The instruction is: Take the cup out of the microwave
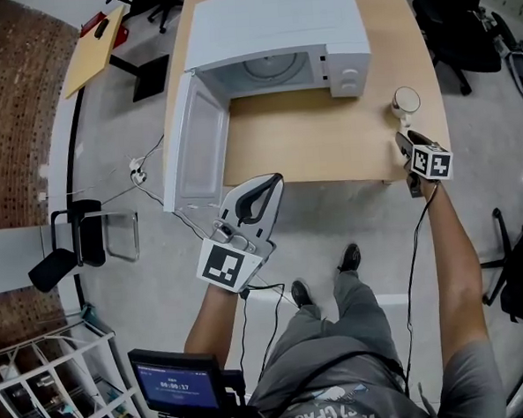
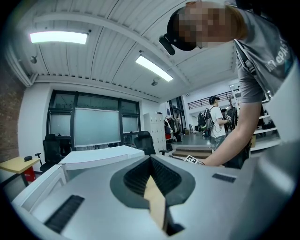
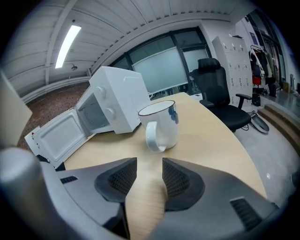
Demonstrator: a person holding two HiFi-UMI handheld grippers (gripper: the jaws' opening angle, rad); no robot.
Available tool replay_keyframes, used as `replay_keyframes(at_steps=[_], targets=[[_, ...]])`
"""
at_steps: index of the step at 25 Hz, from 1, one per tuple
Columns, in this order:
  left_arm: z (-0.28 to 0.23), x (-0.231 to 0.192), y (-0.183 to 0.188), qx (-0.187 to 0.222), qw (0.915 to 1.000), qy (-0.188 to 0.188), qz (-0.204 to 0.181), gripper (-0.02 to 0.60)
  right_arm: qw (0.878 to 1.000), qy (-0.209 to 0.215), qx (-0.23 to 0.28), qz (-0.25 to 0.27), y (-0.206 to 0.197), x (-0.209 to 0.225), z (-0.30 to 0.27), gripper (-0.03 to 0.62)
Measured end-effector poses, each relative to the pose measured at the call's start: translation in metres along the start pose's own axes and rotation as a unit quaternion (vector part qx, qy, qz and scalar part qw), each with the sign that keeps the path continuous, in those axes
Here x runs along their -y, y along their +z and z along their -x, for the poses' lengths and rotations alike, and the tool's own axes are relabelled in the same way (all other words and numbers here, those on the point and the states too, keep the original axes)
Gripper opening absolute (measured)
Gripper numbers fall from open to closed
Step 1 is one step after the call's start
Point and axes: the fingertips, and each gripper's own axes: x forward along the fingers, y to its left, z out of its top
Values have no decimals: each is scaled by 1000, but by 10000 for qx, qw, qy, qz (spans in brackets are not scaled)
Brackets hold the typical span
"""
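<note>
Spread apart on the right gripper (image 3: 150,164), with nothing between the pads. Just ahead at 12 o'clock, clear of the tips: the cup (image 3: 159,124), upright on the table (image 3: 211,154), handle toward the gripper. At 10 o'clock beyond it, the microwave (image 3: 117,101), with its door (image 3: 56,136) swung open. Pressed together at the tips on the left gripper (image 2: 151,161), holding nothing, off the table's near edge by the open door.

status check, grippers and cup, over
Left gripper shut, empty. Right gripper open, cup just ahead of its jaws. Cup upright on table, outside microwave. Nothing in the way.
</note>
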Motion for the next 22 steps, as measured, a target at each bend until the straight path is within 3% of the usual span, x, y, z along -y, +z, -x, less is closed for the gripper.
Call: replay_keyframes(at_steps=[5,11,17,22], targets=[[14,4,9,64,10000,-20,-52,26,9998,-174,54,-96,0,-3,15,149],[40,8,28,177,9997,-36,-132,26,9992,-76,382,66,16,-33,45,149],[72,12,52,381,9989,-78,-250,26,9951,107,947,263,49,-84,95,147],[106,14,79,637,9973,-119,-352,26,9840,481,1593,633,88,-157,159,147]])
